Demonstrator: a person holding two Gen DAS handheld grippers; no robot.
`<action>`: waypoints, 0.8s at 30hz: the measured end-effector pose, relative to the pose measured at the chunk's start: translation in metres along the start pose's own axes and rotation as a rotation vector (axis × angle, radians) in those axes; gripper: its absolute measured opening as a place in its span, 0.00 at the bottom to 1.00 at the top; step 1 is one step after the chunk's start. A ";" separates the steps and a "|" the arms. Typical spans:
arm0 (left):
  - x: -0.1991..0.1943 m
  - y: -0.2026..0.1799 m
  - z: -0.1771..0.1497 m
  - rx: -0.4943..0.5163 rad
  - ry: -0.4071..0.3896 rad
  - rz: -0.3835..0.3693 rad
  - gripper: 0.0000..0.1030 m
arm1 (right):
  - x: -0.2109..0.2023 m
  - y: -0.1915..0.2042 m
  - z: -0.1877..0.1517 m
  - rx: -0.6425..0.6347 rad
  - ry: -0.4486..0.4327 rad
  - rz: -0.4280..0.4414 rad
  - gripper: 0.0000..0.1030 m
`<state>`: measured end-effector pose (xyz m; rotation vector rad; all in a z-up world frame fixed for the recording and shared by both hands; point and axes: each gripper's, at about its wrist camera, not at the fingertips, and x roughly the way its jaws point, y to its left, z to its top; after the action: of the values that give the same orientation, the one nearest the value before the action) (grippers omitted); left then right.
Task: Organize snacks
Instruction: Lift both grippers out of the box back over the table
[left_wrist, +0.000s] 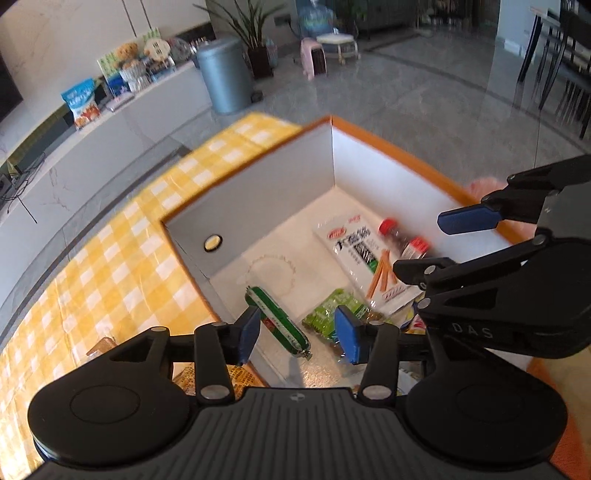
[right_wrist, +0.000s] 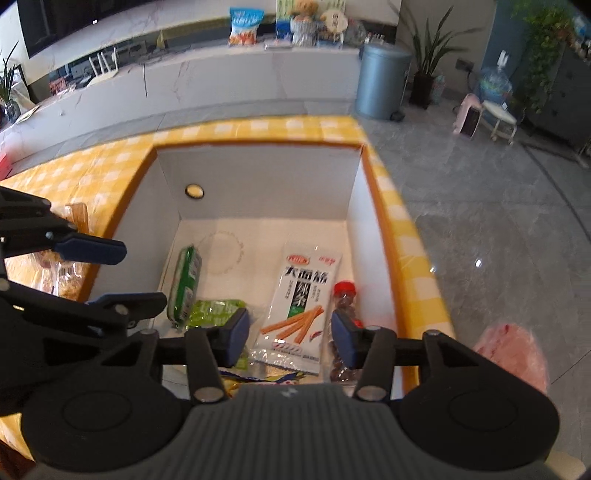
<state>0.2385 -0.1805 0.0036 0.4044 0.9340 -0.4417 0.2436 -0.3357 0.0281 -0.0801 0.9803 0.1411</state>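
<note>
An open white box with an orange rim (left_wrist: 280, 173) (right_wrist: 258, 184) stands on the yellow checked tablecloth. Inside lie a green sausage stick (left_wrist: 280, 317) (right_wrist: 184, 284), a green snack pack (left_wrist: 328, 314) (right_wrist: 214, 312), a white spicy-strip packet (left_wrist: 364, 258) (right_wrist: 301, 306) and a red-capped bag of dark snacks (left_wrist: 404, 236) (right_wrist: 345, 299). My left gripper (left_wrist: 299, 332) is open and empty above the box's near left part. My right gripper (right_wrist: 290, 336) is open and empty above the near right part; it also shows in the left wrist view (left_wrist: 439, 243).
More wrapped snacks lie on the cloth left of the box (right_wrist: 59, 273) (left_wrist: 218, 376). A pink bag (right_wrist: 513, 350) lies off the box's right side. A grey bin (left_wrist: 225, 74) (right_wrist: 382, 79), plants and a low white counter (right_wrist: 221, 81) stand beyond.
</note>
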 end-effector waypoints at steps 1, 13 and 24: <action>-0.007 0.001 -0.002 -0.006 -0.022 -0.002 0.54 | -0.006 0.002 -0.001 -0.007 -0.021 -0.009 0.51; -0.076 0.020 -0.047 -0.074 -0.280 0.084 0.55 | -0.076 0.049 -0.021 -0.005 -0.312 -0.049 0.59; -0.108 0.059 -0.119 -0.308 -0.374 0.142 0.55 | -0.098 0.100 -0.056 0.116 -0.364 0.078 0.62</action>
<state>0.1335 -0.0498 0.0392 0.0994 0.5911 -0.2263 0.1285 -0.2523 0.0778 0.0882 0.6267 0.1638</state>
